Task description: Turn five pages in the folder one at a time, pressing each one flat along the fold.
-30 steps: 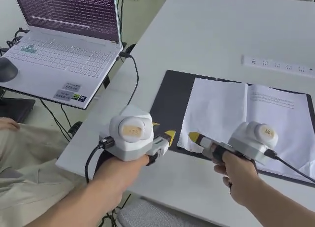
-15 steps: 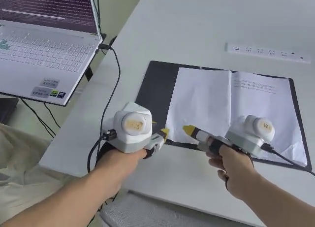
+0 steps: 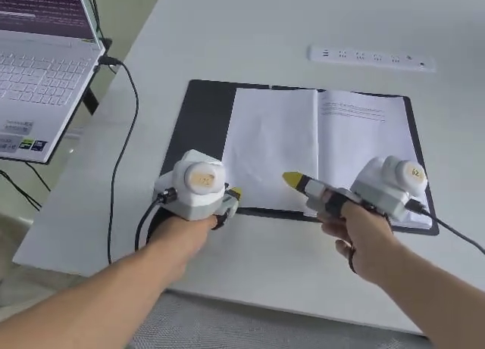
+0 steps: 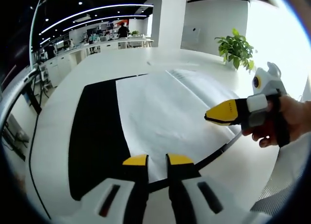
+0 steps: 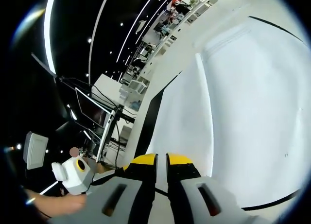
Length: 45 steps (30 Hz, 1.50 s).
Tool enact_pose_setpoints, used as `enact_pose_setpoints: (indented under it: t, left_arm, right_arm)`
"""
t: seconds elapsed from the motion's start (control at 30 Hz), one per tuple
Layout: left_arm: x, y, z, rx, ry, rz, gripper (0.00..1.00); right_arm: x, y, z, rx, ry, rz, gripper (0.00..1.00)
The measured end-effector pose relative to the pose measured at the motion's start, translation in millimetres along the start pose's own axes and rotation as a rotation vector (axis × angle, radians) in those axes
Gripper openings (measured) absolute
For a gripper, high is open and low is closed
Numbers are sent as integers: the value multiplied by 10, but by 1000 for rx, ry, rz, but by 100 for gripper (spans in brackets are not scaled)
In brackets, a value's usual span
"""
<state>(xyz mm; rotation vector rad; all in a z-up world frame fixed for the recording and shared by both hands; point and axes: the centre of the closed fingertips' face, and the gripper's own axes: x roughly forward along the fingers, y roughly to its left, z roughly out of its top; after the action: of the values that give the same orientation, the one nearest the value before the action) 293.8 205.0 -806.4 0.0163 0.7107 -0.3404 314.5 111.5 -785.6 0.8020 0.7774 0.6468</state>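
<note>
The folder (image 3: 198, 129) lies open and flat on the counter (image 3: 250, 31), its black cover under 2 white sheets that meet at the fold (image 3: 317, 144). The left tongs (image 3: 233, 193) sit at the folder's near edge. The right tongs (image 3: 292, 181) hover over the left page (image 3: 265, 129), near the fold. Both pairs are pressed nearly together, pinching nothing. The paper looks thin, light and floppy, and likely to crease or cling. The best hold is probably the free outer corner of the right page (image 3: 367, 137), pinching 1 sheet gently.
</note>
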Motion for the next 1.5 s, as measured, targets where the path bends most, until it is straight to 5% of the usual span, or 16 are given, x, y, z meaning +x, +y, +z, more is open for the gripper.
enact_pose_setpoints:
  t: [0.2,0.47,0.7,0.87,1.07,1.27,1.5]
  left_arm:
    - [54,11,-104,12,13,24,13]
    - [42,65,-81,52,-39,61,6]
    - [60,70,-85,92,-39,66,6]
    - [67,77,-88,109,-34,70,6]
    - [66,82,-90,111,-36,76,6]
    - [68,87,-92,106,-40,81,6]
    - [64,88,-91,101,-44,82,6]
  right_arm:
    - [-2,-89,155,12,-8,16,5]
    - [127,-228,422,70,4,17,0]
    - [280,-408,763,115,-11,-37,0]
    - [385,-592,934,220,-23,-71,0]
    - [498,-581,1044,269,-36,-58,0]
    - [655,-629,1199,295,-41,-61,0]
    - [845,-643,1389,219,-27,-93,0]
